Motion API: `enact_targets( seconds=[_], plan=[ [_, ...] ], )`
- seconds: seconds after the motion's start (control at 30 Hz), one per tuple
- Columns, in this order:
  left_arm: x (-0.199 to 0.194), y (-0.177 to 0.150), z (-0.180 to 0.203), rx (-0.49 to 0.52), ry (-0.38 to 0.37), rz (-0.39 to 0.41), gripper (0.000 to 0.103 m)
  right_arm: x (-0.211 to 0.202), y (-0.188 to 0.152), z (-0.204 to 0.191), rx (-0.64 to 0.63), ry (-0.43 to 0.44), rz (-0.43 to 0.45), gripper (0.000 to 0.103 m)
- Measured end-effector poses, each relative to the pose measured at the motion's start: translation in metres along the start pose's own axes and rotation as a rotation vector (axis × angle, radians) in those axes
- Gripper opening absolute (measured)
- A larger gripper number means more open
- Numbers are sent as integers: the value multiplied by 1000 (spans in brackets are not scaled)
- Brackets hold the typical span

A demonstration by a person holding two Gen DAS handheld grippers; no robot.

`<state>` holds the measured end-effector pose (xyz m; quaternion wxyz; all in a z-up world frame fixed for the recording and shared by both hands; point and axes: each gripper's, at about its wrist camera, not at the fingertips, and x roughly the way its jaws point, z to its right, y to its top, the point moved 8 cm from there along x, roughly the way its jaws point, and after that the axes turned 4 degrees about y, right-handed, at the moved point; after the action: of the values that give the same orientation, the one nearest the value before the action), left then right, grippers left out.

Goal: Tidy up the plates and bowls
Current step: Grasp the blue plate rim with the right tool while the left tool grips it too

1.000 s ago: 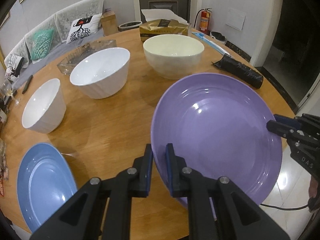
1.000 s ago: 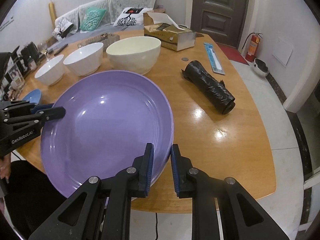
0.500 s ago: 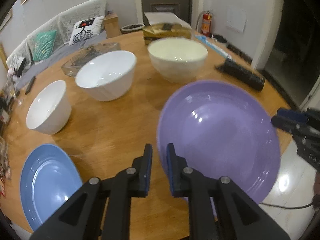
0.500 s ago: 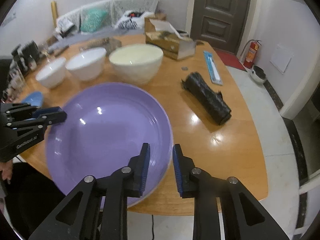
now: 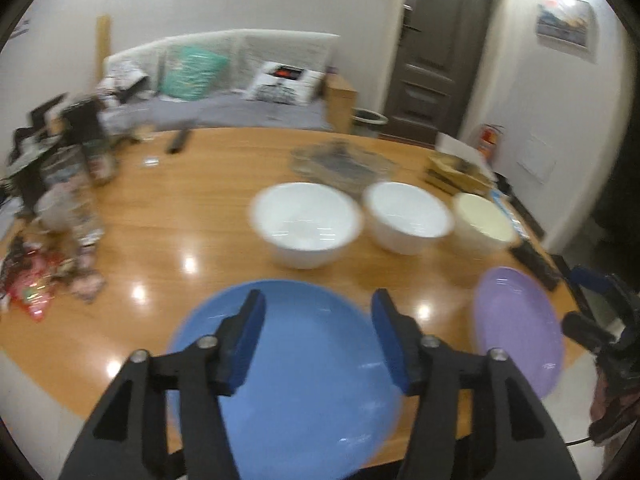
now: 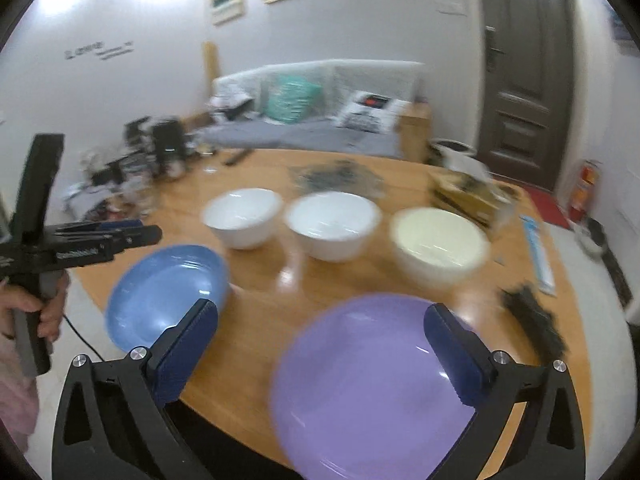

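A purple plate (image 6: 376, 384) lies on the round wooden table (image 5: 200, 216) at its near edge; it also shows in the left wrist view (image 5: 518, 332). A blue plate (image 5: 288, 376) lies to its left, also in the right wrist view (image 6: 164, 296). Behind them stand two white bowls (image 6: 242, 216) (image 6: 332, 224) and a cream bowl (image 6: 438, 242) in a row. My left gripper (image 5: 318, 340) is open and empty above the blue plate. My right gripper (image 6: 320, 352) is open and empty above the purple plate.
A black rolled bag (image 6: 536, 324) lies at the table's right edge. A cardboard box (image 6: 468, 194), a glass tray (image 6: 336, 178) and a blue strip (image 6: 538, 248) sit behind the bowls. Clutter (image 5: 60, 240) crowds the table's left side.
Both grippers let go of the purple plate, opened wide and pulled back and up. The plate now lies on the table. My left gripper swung left over the blue plate.
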<state>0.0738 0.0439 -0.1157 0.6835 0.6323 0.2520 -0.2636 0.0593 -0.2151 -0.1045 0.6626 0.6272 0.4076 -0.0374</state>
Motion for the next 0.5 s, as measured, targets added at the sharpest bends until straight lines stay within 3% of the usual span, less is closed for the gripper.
enact_targets(
  seconds=[0.17,0.33,0.4,0.5],
  plan=[
    [11,-27,-65,-80,58,-35,62,50,3,-47,-9,126,-114,102],
    [33,-58,-104,-194,45,-87,62,95,-7,-84,-3,223,-234,97],
    [39,-66,-110,-212,30,-100,59,109,-14,-93,-15,215,-280,75],
    [46,-74,-111,-209,20,-111,45,131,-31,-103,-38,187,-370,58]
  ],
)
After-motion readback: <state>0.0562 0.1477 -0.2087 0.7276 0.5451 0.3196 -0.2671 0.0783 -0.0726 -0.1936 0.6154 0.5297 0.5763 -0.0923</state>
